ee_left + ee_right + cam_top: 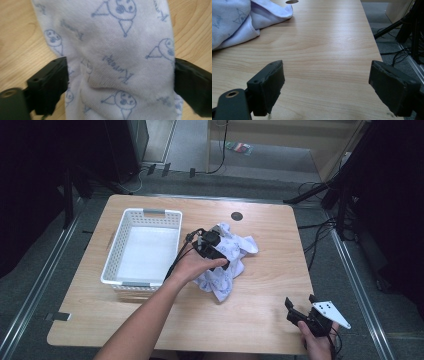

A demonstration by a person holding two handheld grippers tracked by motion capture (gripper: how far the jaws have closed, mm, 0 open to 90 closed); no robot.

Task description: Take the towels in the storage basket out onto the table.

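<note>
A white cloth (239, 251) printed with blue figures lies crumpled on the wooden table (270, 285), just right of centre. My left gripper (216, 251) is down on it, held by a hand that reaches in from the bottom. In the left gripper view the cloth (120, 62) spans the whole gap between the two black jaws of the left gripper (121, 82), which stand wide apart and open. My right gripper (301, 301) rests at the table's front right corner, open with nothing between its jaws (327, 87). A fold of the cloth (232, 22) lies far ahead of it on the left.
A white slatted plastic basket (116, 245) stands on the left half of the table, beside the cloth. A small dark round hole (237, 216) marks the far table edge. Cables and black stands surround the table on the floor.
</note>
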